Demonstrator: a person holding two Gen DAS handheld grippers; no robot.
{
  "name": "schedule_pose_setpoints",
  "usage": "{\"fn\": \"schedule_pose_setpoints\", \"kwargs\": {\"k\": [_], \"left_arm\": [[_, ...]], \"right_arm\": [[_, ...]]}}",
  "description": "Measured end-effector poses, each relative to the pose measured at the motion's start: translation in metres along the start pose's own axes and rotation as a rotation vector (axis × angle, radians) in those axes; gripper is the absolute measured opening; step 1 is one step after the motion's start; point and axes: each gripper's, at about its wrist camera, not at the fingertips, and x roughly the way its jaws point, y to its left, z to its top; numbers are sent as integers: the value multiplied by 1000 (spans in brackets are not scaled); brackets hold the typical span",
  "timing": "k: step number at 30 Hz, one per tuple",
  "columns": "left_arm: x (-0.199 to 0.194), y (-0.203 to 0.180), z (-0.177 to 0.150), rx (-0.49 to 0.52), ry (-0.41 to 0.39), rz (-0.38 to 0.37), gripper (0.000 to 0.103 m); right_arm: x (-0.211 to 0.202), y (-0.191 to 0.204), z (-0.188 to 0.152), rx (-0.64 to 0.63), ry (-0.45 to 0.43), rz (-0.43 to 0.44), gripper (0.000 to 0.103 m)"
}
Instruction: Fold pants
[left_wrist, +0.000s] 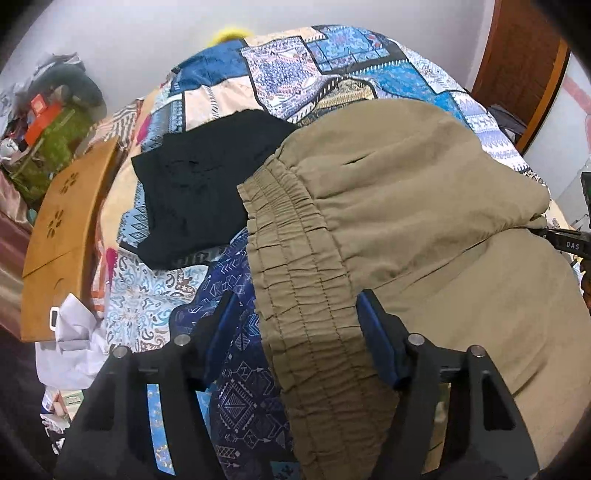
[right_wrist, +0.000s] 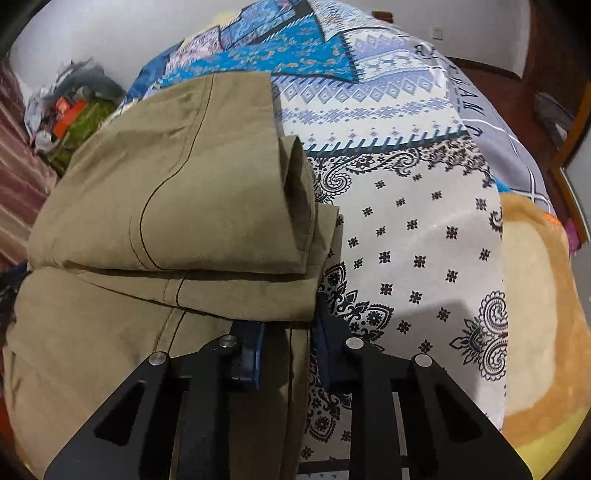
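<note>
The khaki pants lie partly folded on the patterned bedspread. In the left wrist view their elastic waistband runs down between the fingers of my left gripper. Its right pad touches the cloth; its left pad stands off over the bedspread, so the gripper is open. In the right wrist view the pants show stacked folded layers. My right gripper is shut on the near right edge of the lower layer. A black part of the right gripper shows at the pants' right edge.
A black garment lies left of the waistband. A wooden board and white cloth sit at the bed's left edge, with a clutter pile beyond. A plush orange-yellow blanket lies to the right, below a wooden door.
</note>
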Motion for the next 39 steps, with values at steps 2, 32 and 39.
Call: {"fn": "schedule_pose_setpoints", "kwargs": {"k": [2, 32, 39], "left_arm": [[-1, 2, 2, 4, 7, -9, 72], [34, 28, 34, -146, 71, -232, 89], [19, 6, 33, 10, -23, -108, 54]], "right_arm": [[-1, 3, 7, -20, 21, -11, 21], [-13, 24, 24, -38, -179, 104, 61], [-20, 39, 24, -119, -242, -23, 10]]}}
